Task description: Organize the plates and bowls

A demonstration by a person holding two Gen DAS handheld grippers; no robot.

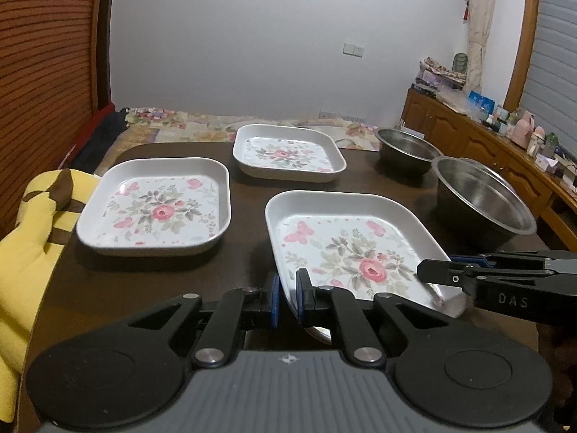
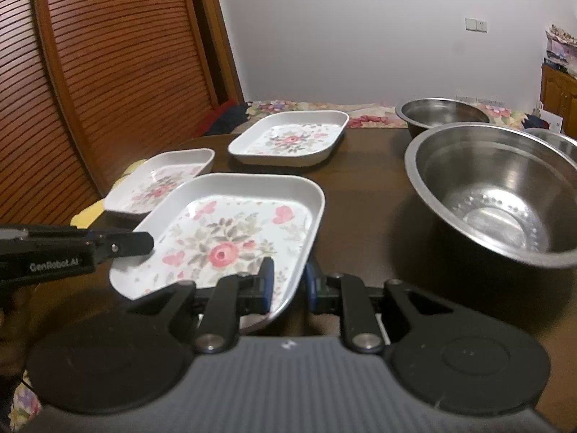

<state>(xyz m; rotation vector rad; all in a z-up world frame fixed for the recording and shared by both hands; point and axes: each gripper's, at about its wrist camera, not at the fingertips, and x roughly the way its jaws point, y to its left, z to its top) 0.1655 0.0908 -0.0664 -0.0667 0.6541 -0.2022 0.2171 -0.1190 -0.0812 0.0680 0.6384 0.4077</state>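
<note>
Left wrist view shows the nearest floral plate (image 1: 346, 249) on the dark tabletop (image 1: 245, 195), its near-left rim clenched between the left hand-held gripper (image 1: 288, 297) pads, while the right hand-held gripper (image 2: 288, 283) clamps its opposite near corner.

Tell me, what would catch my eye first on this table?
Probably the nearest floral plate, tilted off the dark table and pinched at two of its edges by the left gripper and the right gripper. Two matching floral plates lie flat behind it. To the right stand shiny steel bowls, the biggest nearest.
</note>
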